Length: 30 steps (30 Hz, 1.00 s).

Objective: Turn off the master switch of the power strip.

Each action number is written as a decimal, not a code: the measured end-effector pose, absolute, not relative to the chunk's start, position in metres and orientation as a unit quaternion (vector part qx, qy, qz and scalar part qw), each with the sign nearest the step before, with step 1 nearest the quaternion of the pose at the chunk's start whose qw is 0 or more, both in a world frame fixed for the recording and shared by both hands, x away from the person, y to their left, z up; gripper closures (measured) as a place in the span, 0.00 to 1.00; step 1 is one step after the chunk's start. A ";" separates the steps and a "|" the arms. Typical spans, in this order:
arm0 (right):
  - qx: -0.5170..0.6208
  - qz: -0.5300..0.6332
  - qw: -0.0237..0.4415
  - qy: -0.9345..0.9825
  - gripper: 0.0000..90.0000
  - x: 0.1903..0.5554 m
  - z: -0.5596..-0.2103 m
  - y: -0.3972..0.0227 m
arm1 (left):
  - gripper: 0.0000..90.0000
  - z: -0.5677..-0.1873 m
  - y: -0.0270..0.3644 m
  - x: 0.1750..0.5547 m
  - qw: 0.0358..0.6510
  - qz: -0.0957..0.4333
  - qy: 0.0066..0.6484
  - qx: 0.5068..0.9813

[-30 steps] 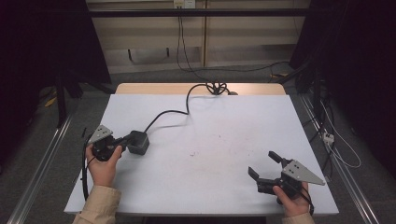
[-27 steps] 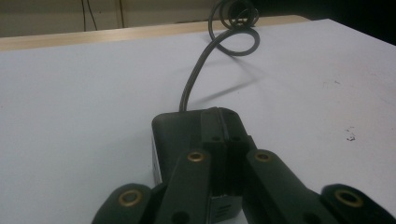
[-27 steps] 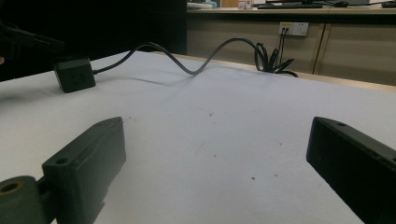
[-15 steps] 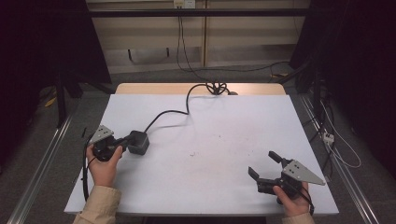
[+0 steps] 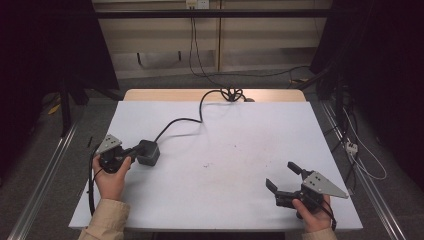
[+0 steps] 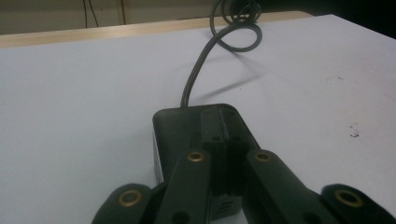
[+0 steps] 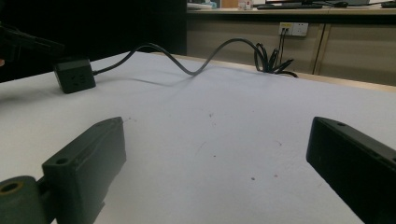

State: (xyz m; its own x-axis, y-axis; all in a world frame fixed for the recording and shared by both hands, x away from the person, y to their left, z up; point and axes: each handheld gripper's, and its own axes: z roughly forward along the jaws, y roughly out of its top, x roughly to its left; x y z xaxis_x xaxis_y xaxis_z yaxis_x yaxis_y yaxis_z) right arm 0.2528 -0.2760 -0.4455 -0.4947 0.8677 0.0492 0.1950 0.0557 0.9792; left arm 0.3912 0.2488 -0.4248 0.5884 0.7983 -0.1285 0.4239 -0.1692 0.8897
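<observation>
1 socket box (image 5: 148,152) w/ cable | L tongs (image 5: 131,152) together, touching it | R tongs (image 5: 284,176) apart

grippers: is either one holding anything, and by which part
The left gripper, jaws shut together, rests on top of the black cube-shaped socket box without clamping it. The right gripper, jaws wide open over the white table, holds nothing.

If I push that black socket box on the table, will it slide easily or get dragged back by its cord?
The black socket box sits flat and squat on the smooth white table, so it will probably slide rather than tip. Its cord arches off the surface and holds its curve, so it looks fairly stiff and may tug or swivel the box.
</observation>
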 end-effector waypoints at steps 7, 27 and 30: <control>0.401 0.558 0.302 0.661 0.05 0.253 -0.445 -0.276 | 1.00 -0.425 0.248 0.392 0.490 0.191 0.409 0.746; 0.400 0.558 0.302 0.661 0.05 0.253 -0.445 -0.276 | 1.00 -0.427 0.248 0.392 0.486 0.193 0.413 0.746; 0.400 0.558 0.302 0.661 0.05 0.253 -0.445 -0.276 | 1.00 -0.427 0.248 0.392 0.486 0.193 0.413 0.745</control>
State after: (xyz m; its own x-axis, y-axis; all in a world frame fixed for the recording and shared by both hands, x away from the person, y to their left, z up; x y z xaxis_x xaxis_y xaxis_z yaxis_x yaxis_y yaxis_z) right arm 0.2528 -0.2759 -0.4451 -0.4973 0.8663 0.0474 0.1922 0.0567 0.9797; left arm 0.3922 0.2477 -0.4270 0.5844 0.8035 -0.1139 0.4277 -0.1857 0.8846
